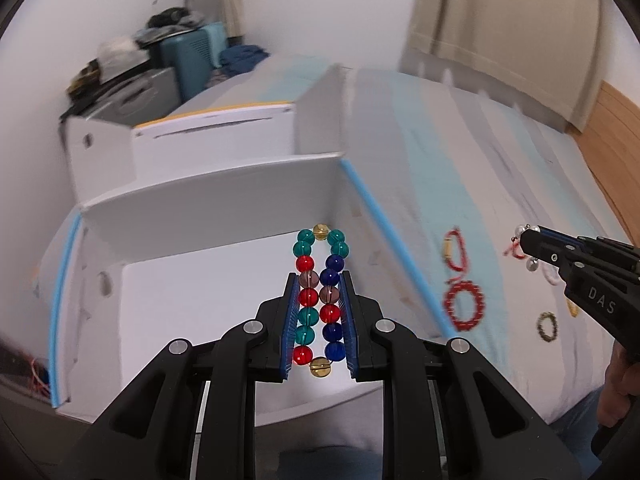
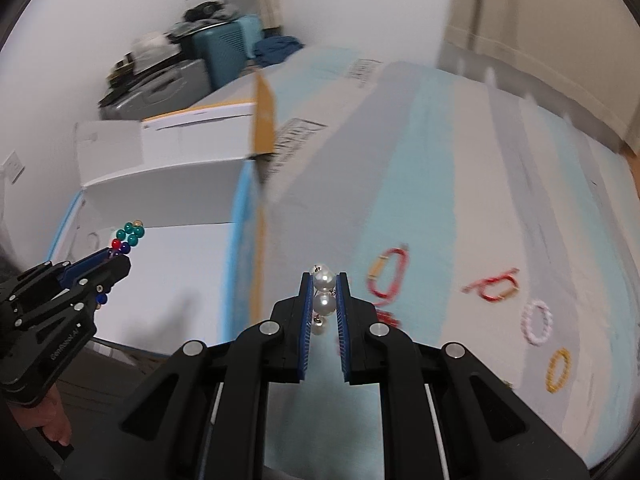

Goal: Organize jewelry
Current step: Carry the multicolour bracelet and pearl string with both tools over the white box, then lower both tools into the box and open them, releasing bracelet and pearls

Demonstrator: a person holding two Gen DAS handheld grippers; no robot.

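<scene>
My left gripper point(image 1: 319, 280) is shut on a colourful glass bead bracelet point(image 1: 320, 264), squeezed flat between the pads, and holds it above the open white cardboard box point(image 1: 208, 208). It also shows at the left of the right wrist view point(image 2: 116, 254) with the beads point(image 2: 130, 234) sticking out. My right gripper point(image 2: 323, 280) is shut on a pearl piece point(image 2: 324, 292) above the bed, to the right of the box point(image 2: 168, 196). It appears at the right of the left wrist view point(image 1: 524, 236).
Several bracelets lie on the striped bedsheet point(image 2: 460, 200): red ones point(image 1: 464, 304) point(image 2: 388, 272) point(image 2: 494, 286), a white one point(image 2: 538, 322), a gold one point(image 2: 558, 370) and a dark one point(image 1: 547, 326). A larger flat cardboard box point(image 2: 320, 92) lies behind. Cluttered furniture point(image 1: 140, 68) stands at the back left.
</scene>
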